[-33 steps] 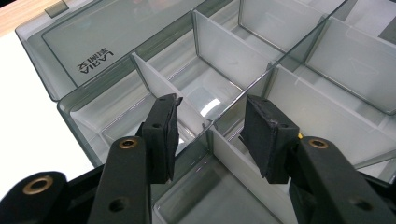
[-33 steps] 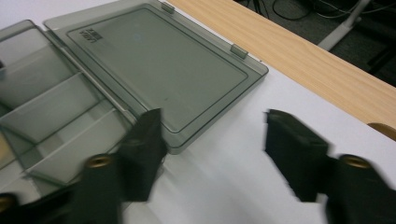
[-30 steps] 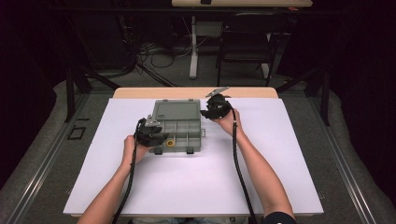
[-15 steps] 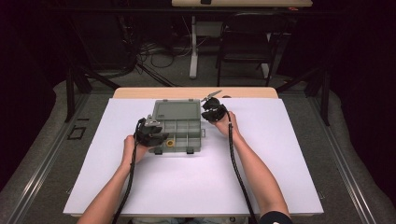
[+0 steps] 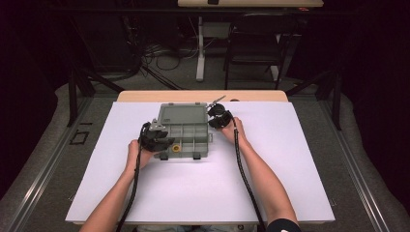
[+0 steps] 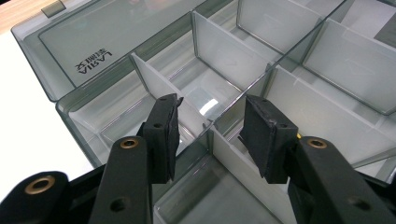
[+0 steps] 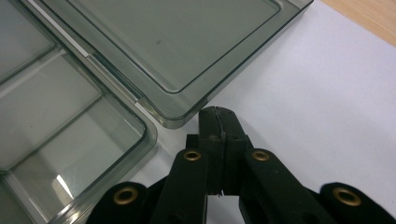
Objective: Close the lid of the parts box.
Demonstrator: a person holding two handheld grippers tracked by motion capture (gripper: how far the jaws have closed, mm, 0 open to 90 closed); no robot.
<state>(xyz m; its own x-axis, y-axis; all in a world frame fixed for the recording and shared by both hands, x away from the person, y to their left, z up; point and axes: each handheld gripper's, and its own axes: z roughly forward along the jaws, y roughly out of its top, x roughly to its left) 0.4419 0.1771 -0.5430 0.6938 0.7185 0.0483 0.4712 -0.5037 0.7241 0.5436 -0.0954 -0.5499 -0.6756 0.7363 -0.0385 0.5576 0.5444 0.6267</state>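
Here, organizer box (image 5: 186, 129) open, right gripper (image 7: 218, 122) closed

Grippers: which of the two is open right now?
The left gripper: its jaws stand apart over a divider of the organizer box. The right gripper has its jaws pressed together beside the lid.

The organizer box lid (image 6: 93, 42) bears the embossed brand "AIRAJ", seen inverted.

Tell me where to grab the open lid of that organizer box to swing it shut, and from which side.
Grip the lid at its free far edge, near a rounded corner, coming from the table's far side. It lies flat, hinged along the compartment tray, so that edge probably gives the most leverage. The right gripper, shut, sits by that corner; the left gripper hangs open over the dividers.
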